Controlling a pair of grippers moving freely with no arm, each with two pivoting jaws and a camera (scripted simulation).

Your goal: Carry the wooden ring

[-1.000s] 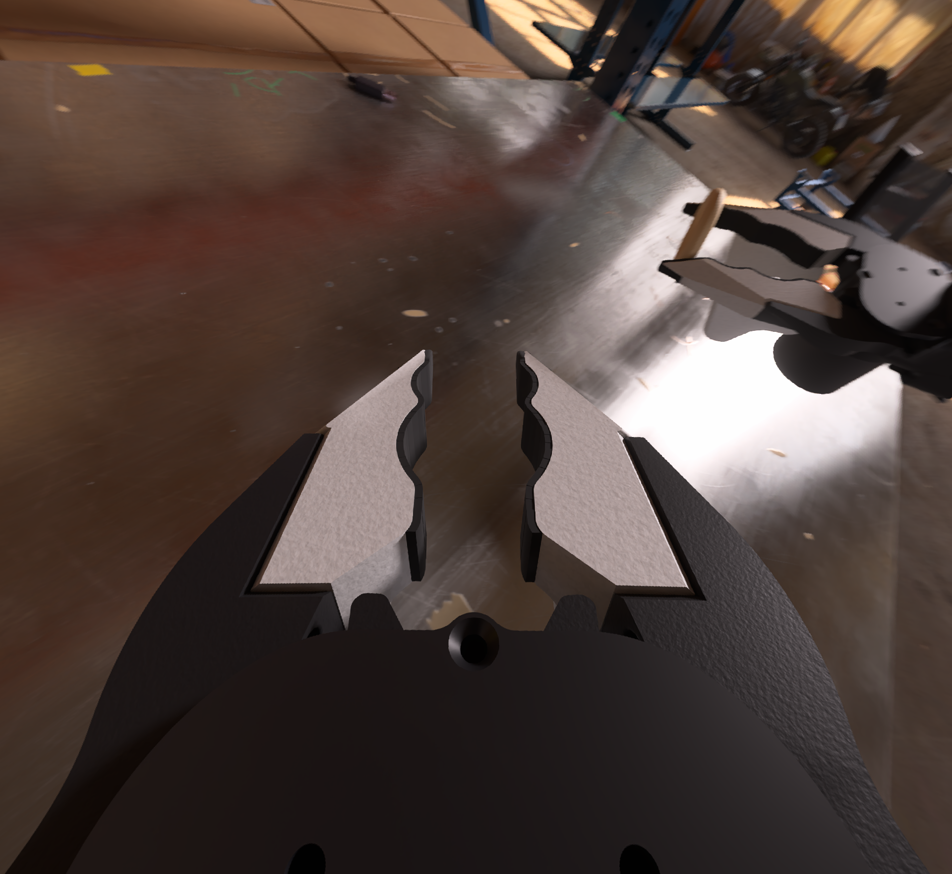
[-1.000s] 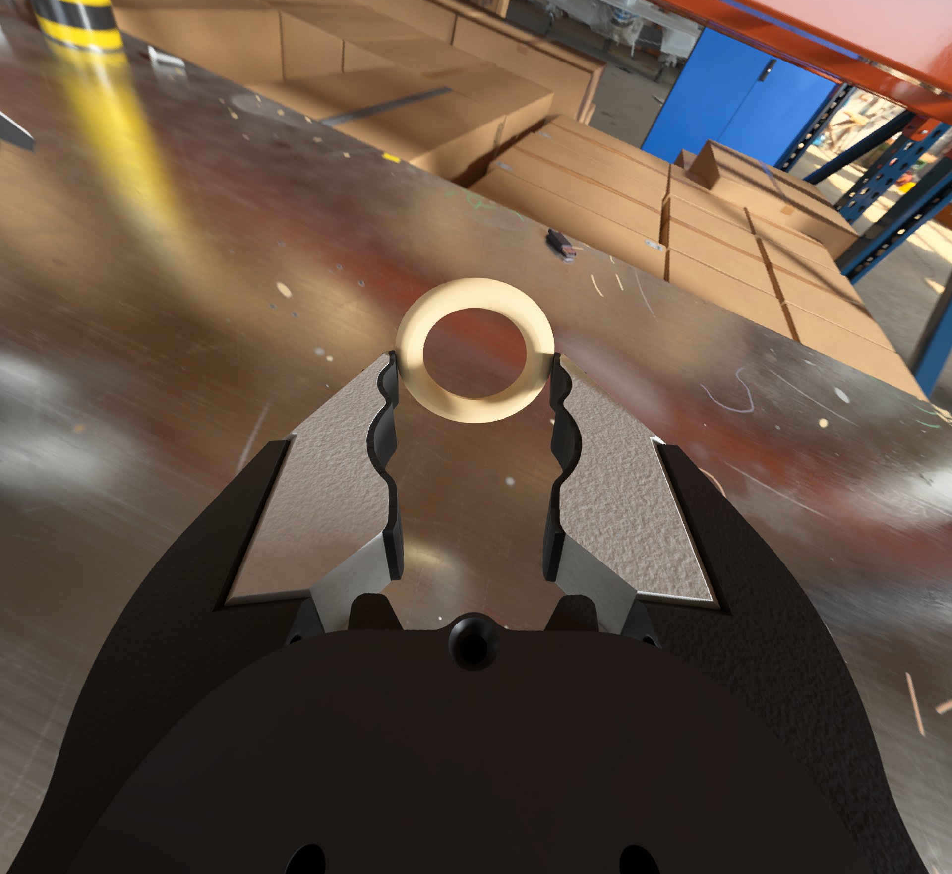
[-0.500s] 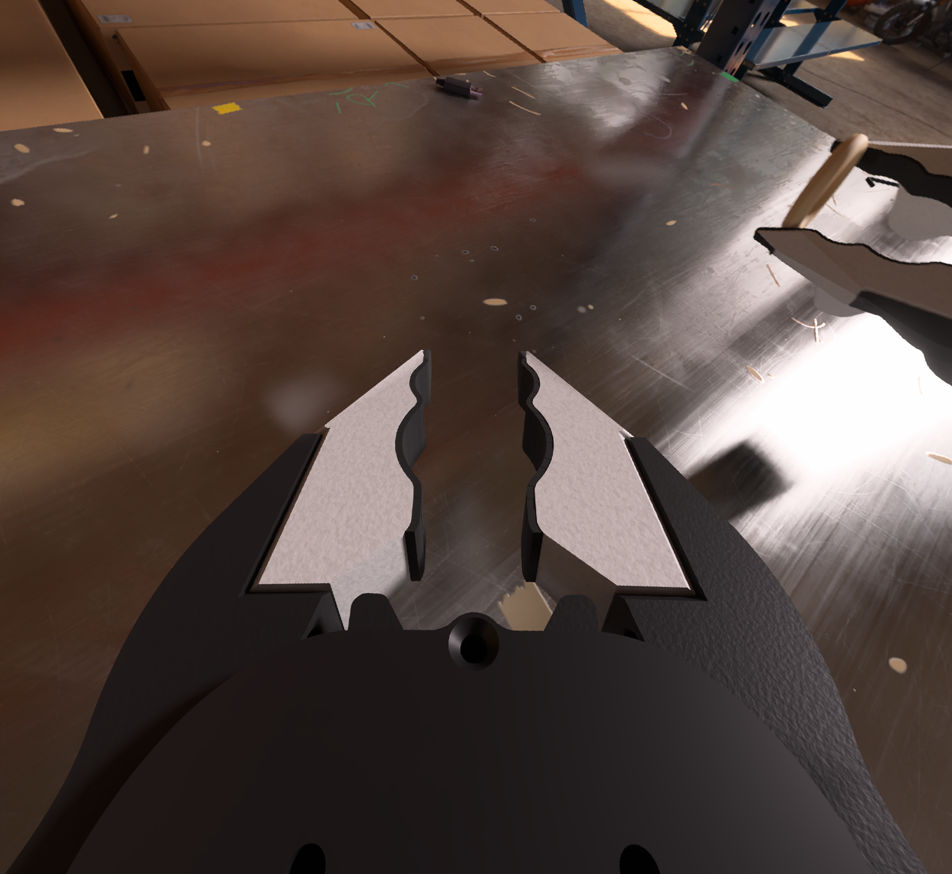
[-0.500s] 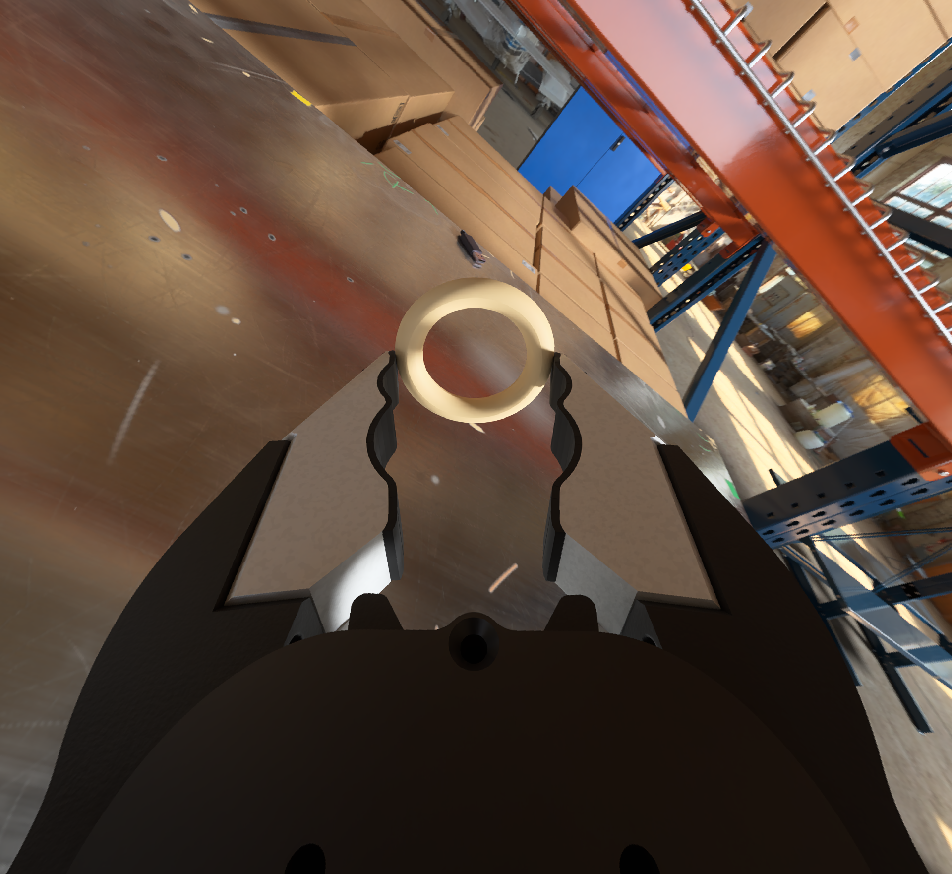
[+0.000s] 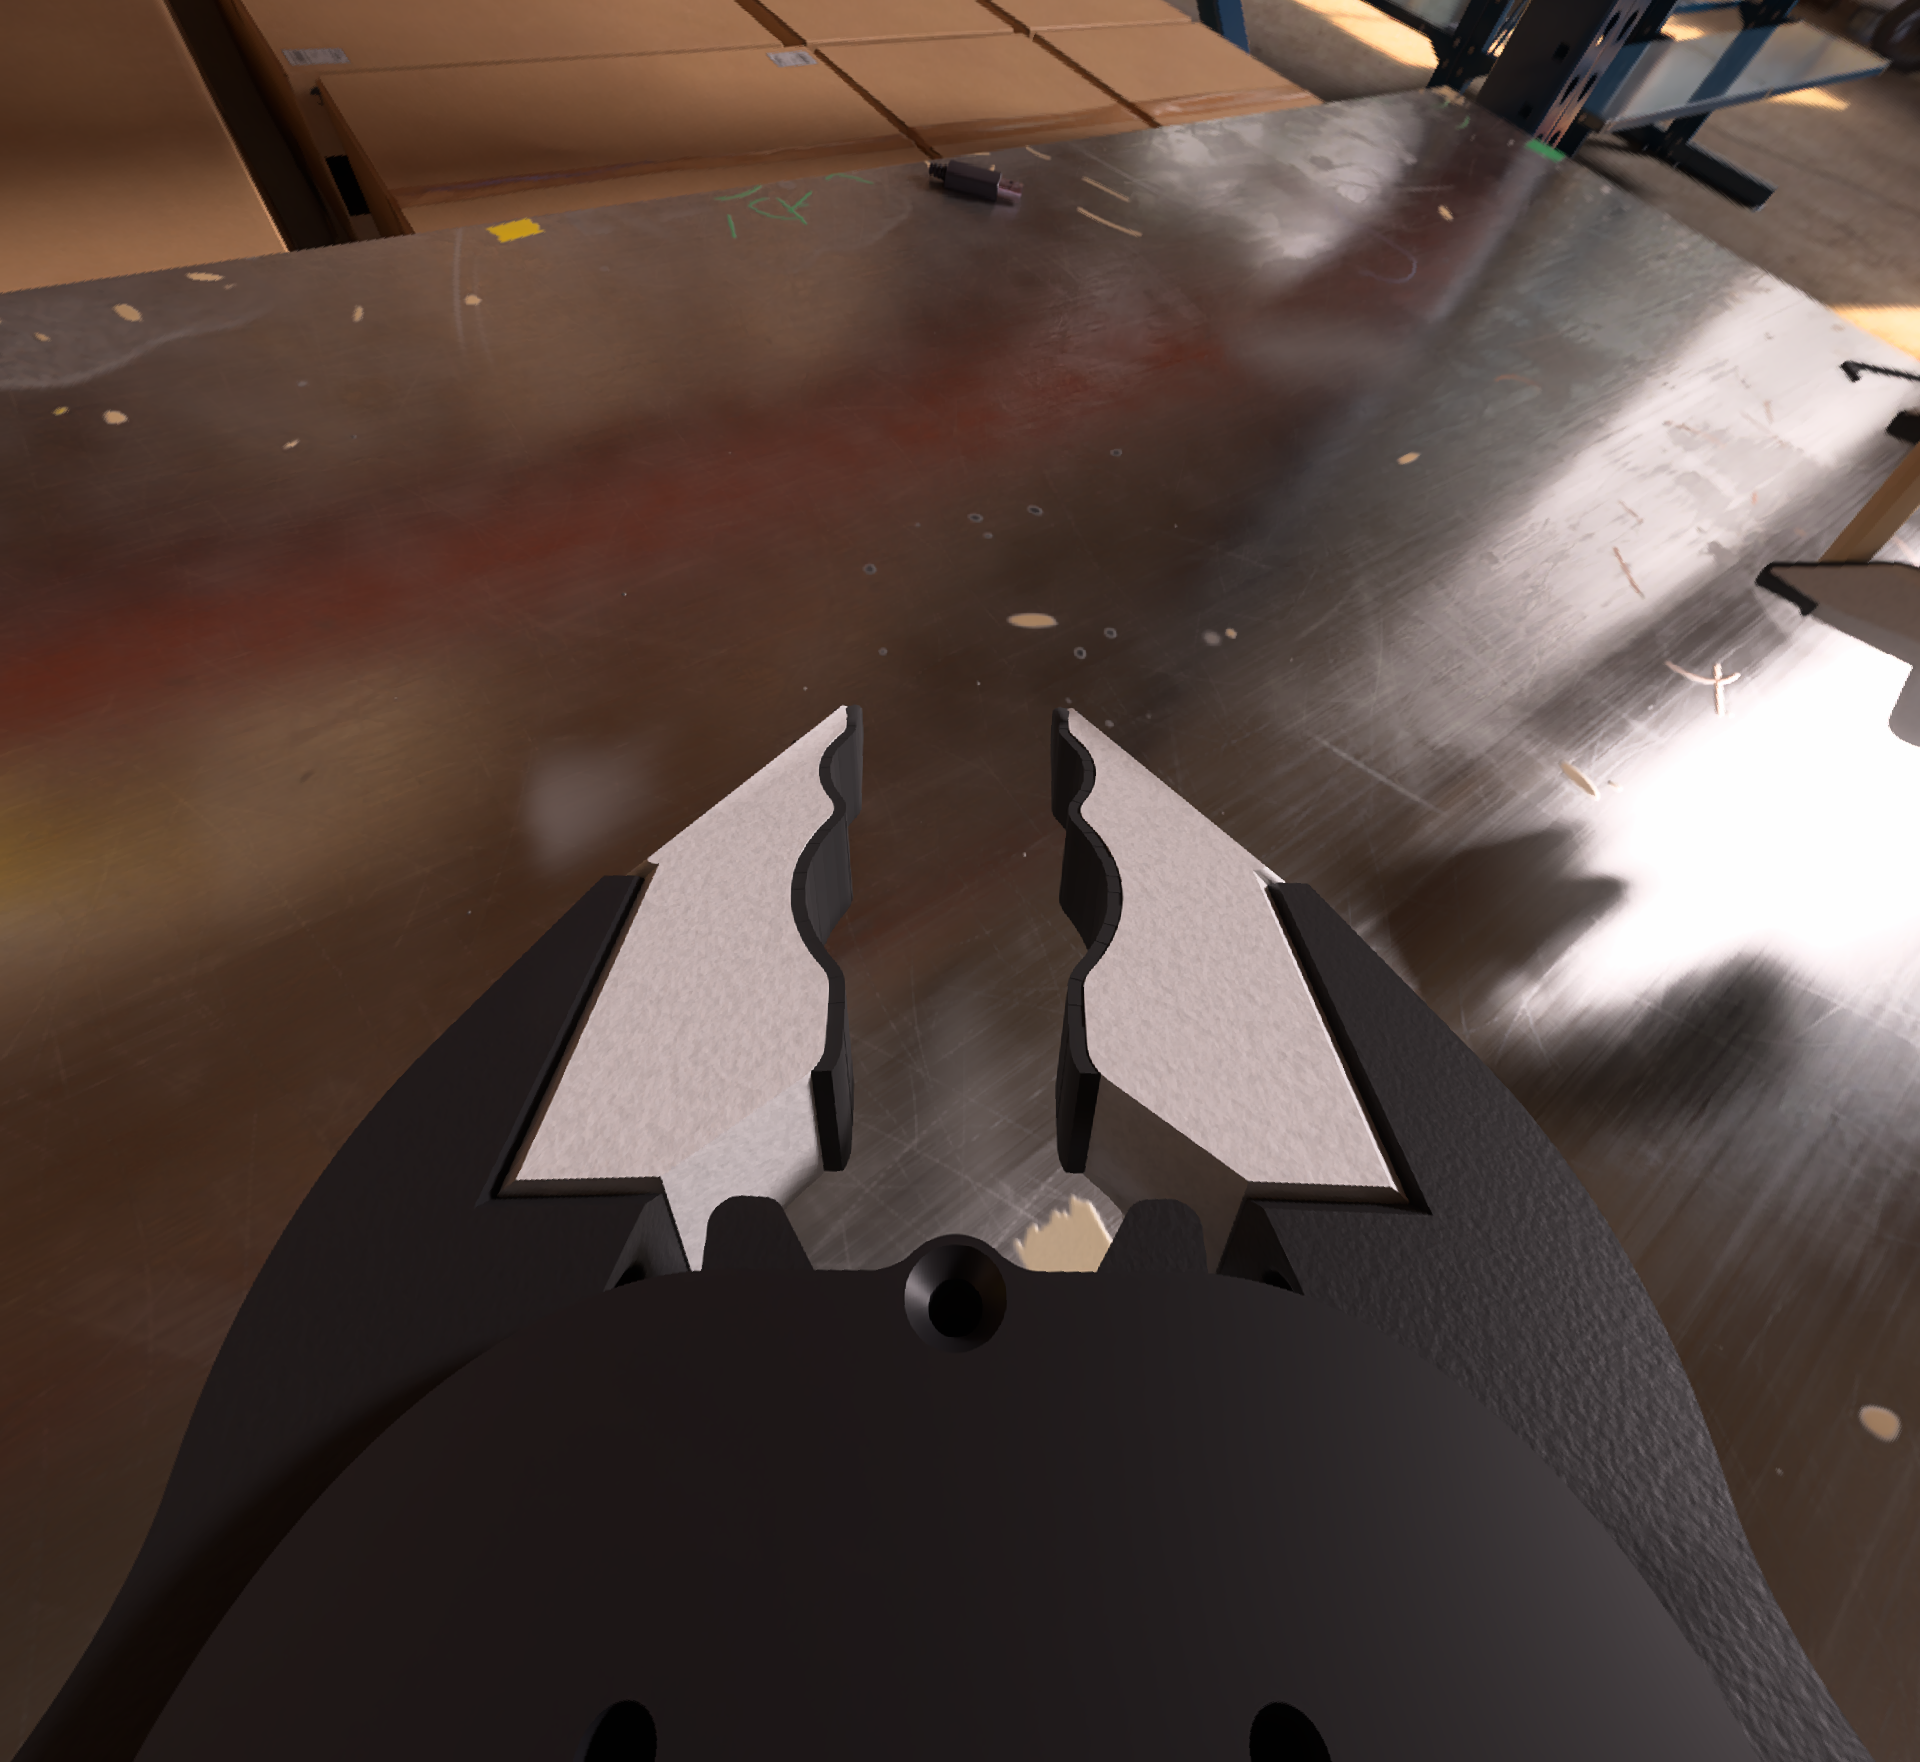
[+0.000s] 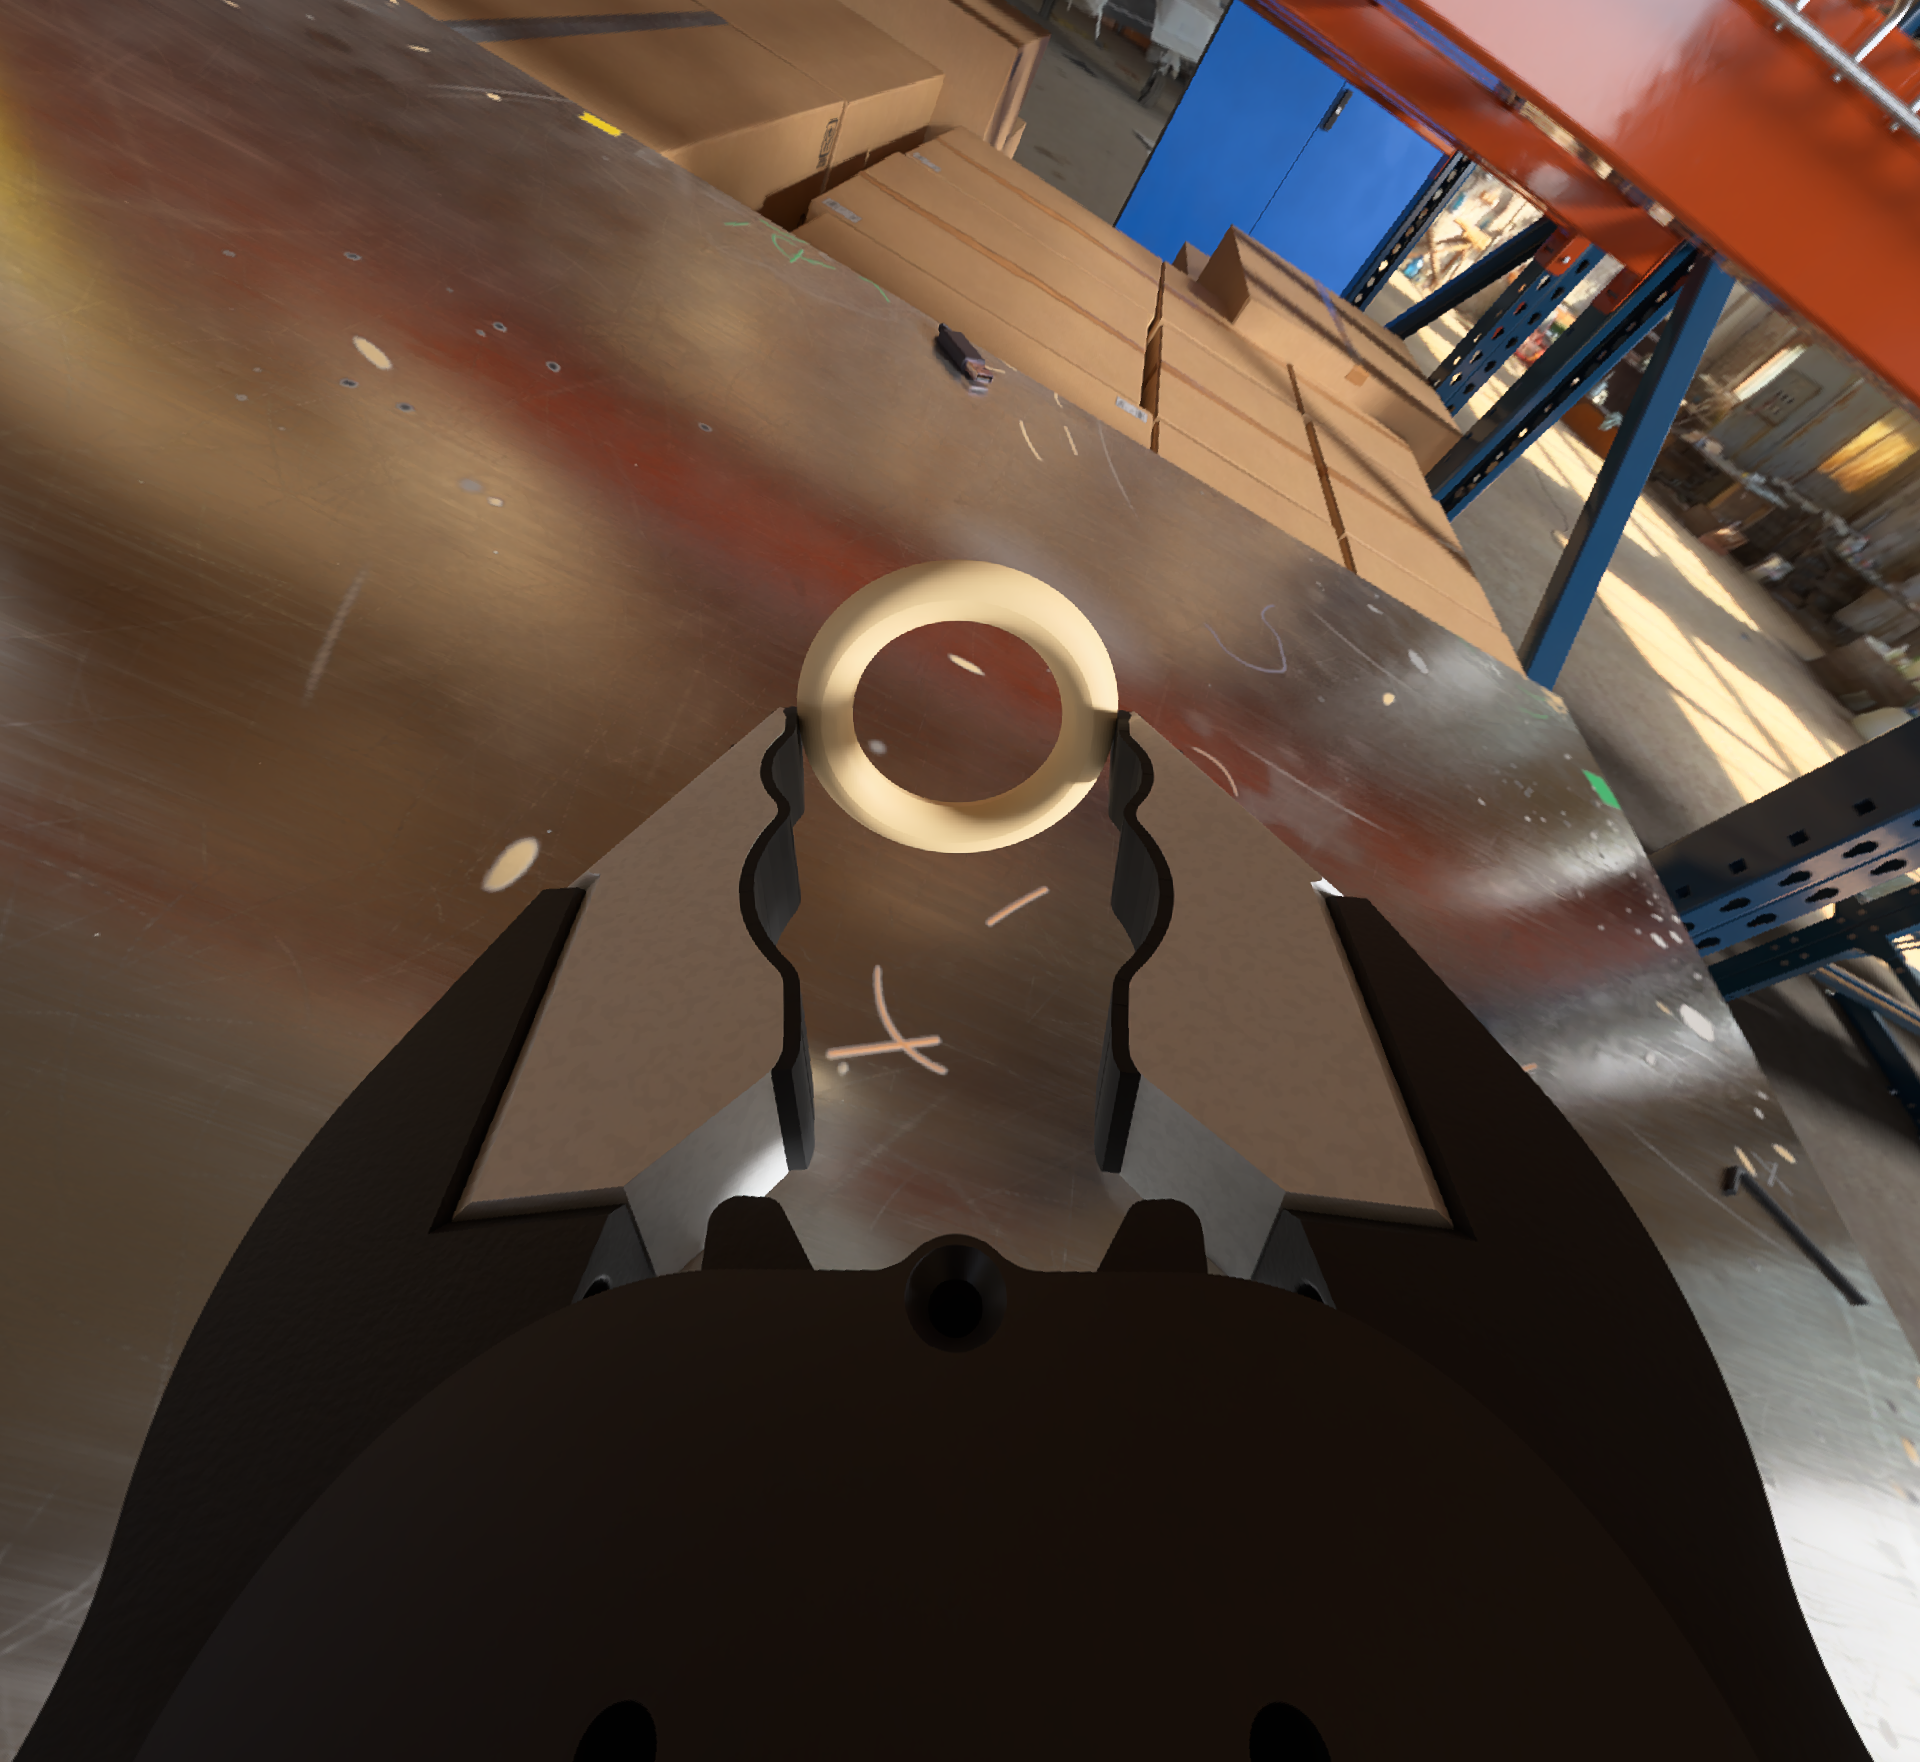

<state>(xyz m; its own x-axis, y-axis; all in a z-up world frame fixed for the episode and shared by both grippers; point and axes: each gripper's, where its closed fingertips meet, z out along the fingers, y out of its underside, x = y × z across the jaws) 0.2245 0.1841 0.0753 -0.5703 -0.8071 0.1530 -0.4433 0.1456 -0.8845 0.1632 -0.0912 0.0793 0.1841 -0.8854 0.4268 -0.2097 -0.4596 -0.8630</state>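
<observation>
My right gripper [image 6: 957, 725] held the wooden ring [image 6: 957, 706] clamped between its fingertips, the ring's open face turned toward my camera and lifted clear of the scratched metal table [image 6: 312, 569]. My left gripper [image 5: 956, 720] hung above the same table with its jaws parted by a narrow gap and nothing between them. A small dark object [image 5: 971, 180] lay near the far edge, beside the cardboard boxes [image 5: 623, 50].

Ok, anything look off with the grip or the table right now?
Only the grip: the wooden ring is pinched at the very tips of the right gripper, most of it beyond the jaws. The left gripper is open, empty.
</observation>
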